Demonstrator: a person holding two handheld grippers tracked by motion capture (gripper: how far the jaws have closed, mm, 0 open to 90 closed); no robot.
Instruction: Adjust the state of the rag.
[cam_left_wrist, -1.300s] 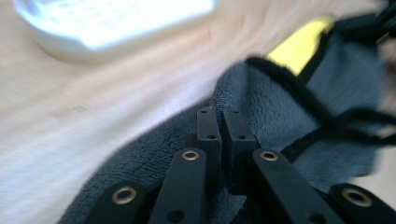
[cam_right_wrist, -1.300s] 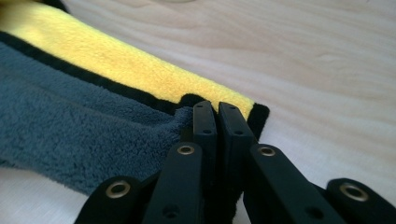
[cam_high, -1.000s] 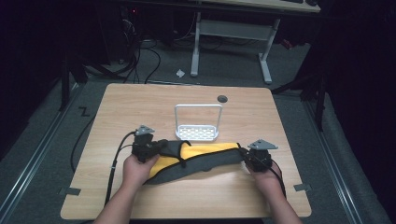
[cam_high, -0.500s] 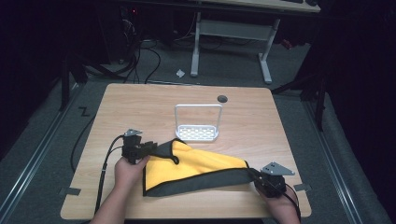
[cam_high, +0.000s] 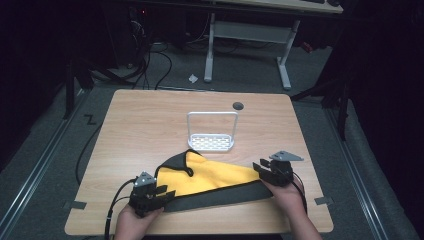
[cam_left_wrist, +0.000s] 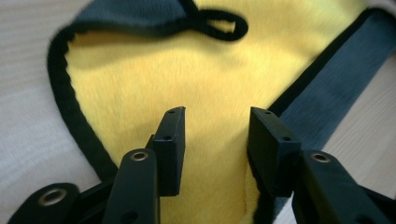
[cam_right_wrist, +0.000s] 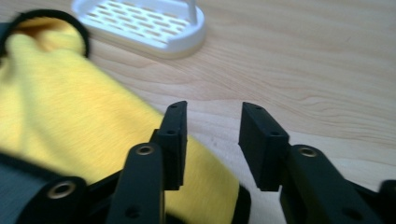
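Yellow cloth (cam_high: 215, 177) is lying flat on the desk (cam_high: 150, 125). Left tool (cam_high: 159, 194) and right tool (cam_high: 261, 168) are both spreading, jaws having just opened, gripping nothing.

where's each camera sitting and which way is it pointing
High view: above the person's side, looking down on the wooden table; both hands show.
Left gripper view: on the left hand-held gripper, facing the yellow fleece cloth with black edging; open jaws show.
Right gripper view: on the right hand-held gripper, facing the white slotted plastic rack; open jaws show.
All share the cloth.
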